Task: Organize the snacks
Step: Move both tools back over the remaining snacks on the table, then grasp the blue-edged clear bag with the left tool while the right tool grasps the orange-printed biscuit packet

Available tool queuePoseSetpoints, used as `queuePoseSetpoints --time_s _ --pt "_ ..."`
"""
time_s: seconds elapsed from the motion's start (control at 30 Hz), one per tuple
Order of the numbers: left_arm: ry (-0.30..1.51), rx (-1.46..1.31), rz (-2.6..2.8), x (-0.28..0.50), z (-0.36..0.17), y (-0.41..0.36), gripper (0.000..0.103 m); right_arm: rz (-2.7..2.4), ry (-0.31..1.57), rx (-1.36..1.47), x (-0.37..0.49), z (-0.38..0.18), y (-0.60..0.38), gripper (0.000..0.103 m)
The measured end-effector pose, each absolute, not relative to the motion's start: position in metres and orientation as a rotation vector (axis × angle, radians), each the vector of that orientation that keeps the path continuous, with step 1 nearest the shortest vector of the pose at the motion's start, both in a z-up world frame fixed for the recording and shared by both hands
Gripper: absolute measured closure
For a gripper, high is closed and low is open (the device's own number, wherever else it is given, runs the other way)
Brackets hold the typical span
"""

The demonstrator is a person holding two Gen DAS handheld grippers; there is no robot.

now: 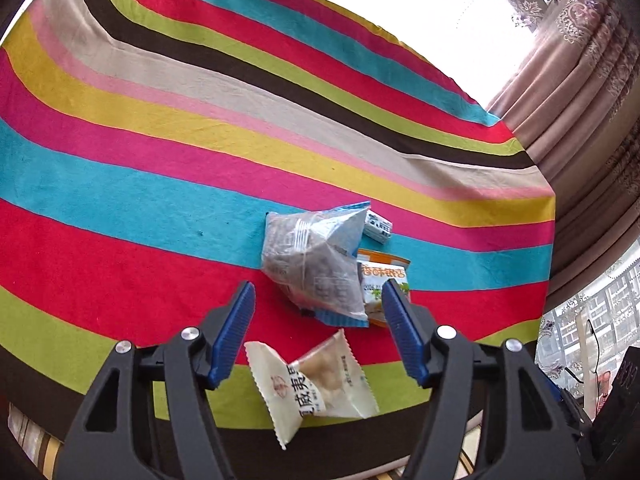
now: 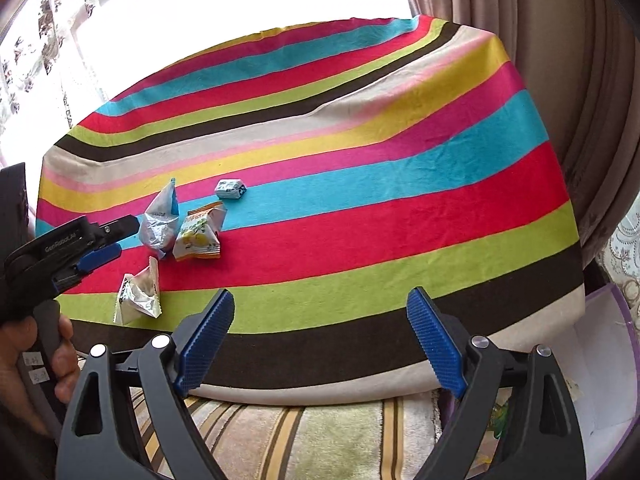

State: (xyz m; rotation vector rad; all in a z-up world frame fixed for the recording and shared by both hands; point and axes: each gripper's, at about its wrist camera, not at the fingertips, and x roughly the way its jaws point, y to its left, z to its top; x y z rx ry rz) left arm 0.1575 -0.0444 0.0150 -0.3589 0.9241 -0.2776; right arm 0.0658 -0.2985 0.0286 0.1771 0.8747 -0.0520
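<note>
step: reach for white crinkled snack packet (image 1: 316, 384) lying near tabletop's (image 1: 120, 184) front edge, apart from silver-blue bag (image 1: 312, 264) | left tool (image 1: 320, 328) jaws apart, empty, above it | right tool (image 2: 320, 336) apart, empty | advice: descend straight, pinch the puffed middle gently

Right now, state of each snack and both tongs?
White packet: flat on cloth, sealed, between left tongs, untouched.
Clear bag: crumpled, on cloth.
Orange packet: lying beside clear bag.
Small box: lying apart.
Left tongs: open, empty.
Right tongs: open, empty.
</note>
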Motion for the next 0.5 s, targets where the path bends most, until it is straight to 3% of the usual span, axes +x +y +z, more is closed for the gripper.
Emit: queuePoseSetpoints --time_s 0.4,0.5 --pt "0.992 -0.295 -0.329 0.204 -0.008 -0.055 0.036 -0.004 0.909 0.161 0.097 0.017 -0.272 0.016" --pt "0.992 -0.238 -0.345 0.206 -0.010 -0.062 0.047 0.006 0.911 0.162 0.106 0.015 -0.265 0.016"
